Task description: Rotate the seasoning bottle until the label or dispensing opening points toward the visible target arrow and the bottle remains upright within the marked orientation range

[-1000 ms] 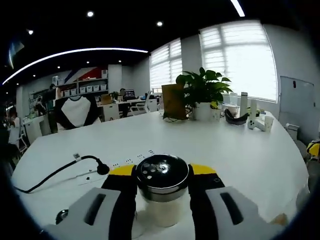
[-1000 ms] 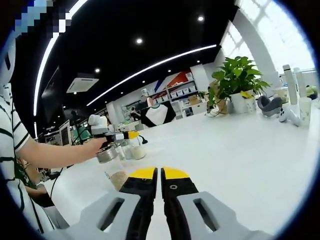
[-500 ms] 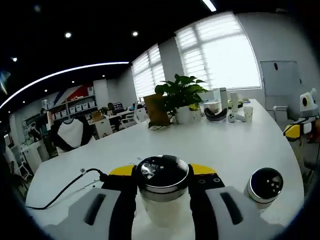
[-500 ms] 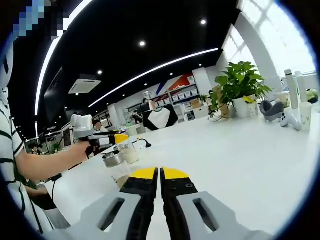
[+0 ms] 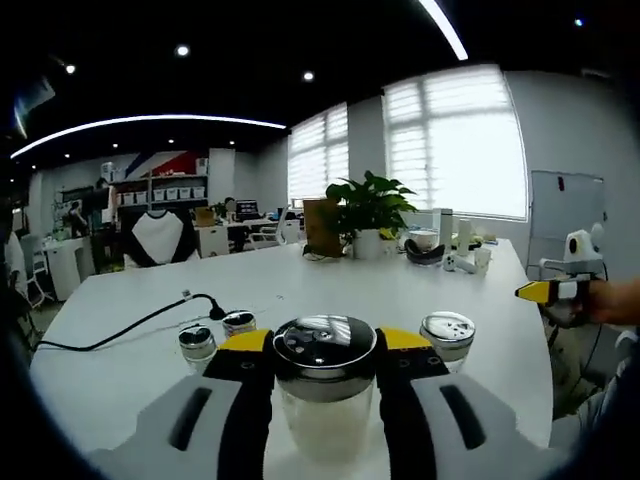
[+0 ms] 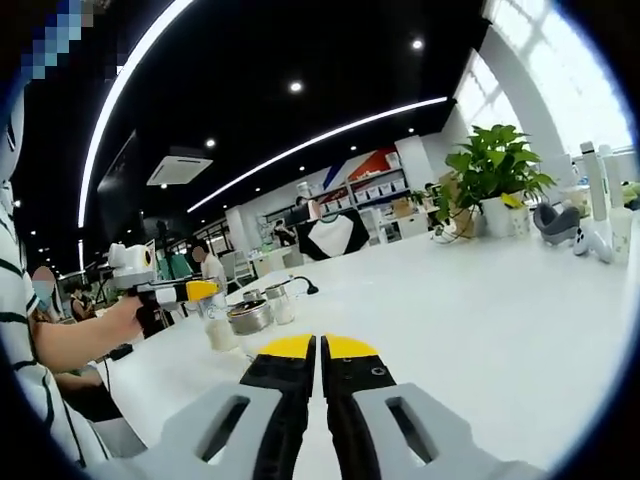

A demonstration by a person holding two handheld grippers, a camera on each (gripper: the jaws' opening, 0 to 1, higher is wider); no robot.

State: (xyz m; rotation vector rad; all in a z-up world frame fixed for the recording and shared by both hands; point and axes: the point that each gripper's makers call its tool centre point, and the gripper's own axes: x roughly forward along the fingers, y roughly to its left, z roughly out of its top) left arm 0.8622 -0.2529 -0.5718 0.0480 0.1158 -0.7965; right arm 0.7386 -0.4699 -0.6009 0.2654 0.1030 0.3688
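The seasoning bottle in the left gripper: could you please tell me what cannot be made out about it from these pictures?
- Label: in the left gripper view the seasoning bottle sits clamped in the left gripper, whose jaws hide its sides.
- Base: cut off by that view's bottom edge.
- Target arrow: cannot be made out on the white table.
- Right gripper view: the bottle is too small to read.

Each handheld gripper has two broad black jaws capped with yellow tips, flanked by pale grey moulded housings with a dark oblong slot in each side. On the left gripper (image 5: 325, 352) a small round screw sits just behind the right yellow tip; the right gripper (image 6: 320, 352) carries a like screw on each jaw. Seen from afar, the left gripper has a white boxy top over a dark grip. The person's sleeve (image 6: 14, 330) is white with dark horizontal stripes
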